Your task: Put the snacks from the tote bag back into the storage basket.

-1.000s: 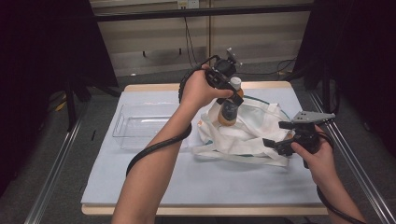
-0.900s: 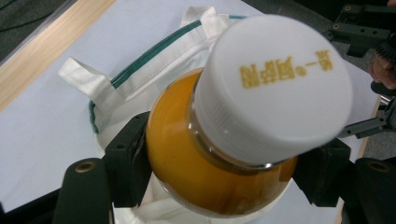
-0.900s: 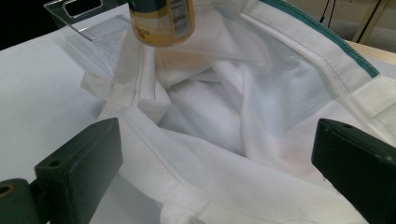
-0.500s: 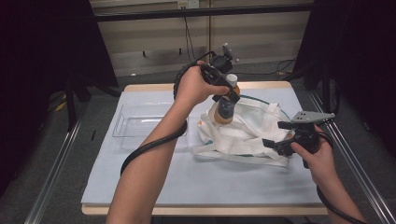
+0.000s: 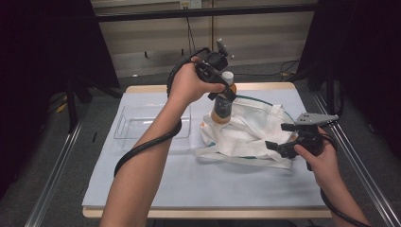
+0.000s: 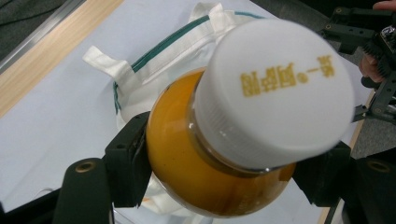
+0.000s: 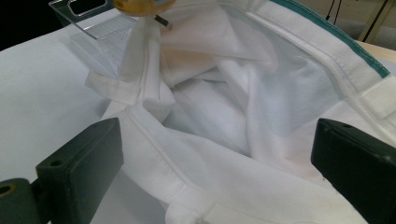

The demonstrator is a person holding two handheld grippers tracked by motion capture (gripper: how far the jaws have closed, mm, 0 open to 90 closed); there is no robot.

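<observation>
My left gripper is shut on a bottle of orange liquid with a white cap, gripping it just below the cap. The bottle hangs tilted over the left end of a white cloth bag with green trim; its base is at the bag's mouth. Both black jaws of the left gripper press on the bottle's sides. My right gripper stands open at the bag's right edge. Its jaws are wide apart with the bag's fabric lying loose between them.
A clear plastic tray sits left of the bag on the white mat, and its corner lies beyond the bag in the right gripper view. The wooden table edge runs along the back. Metal rails flank the table.
The left hand has carried the bottle slightly up and to the left above the bag. The right gripper and the bag have stayed put.
</observation>
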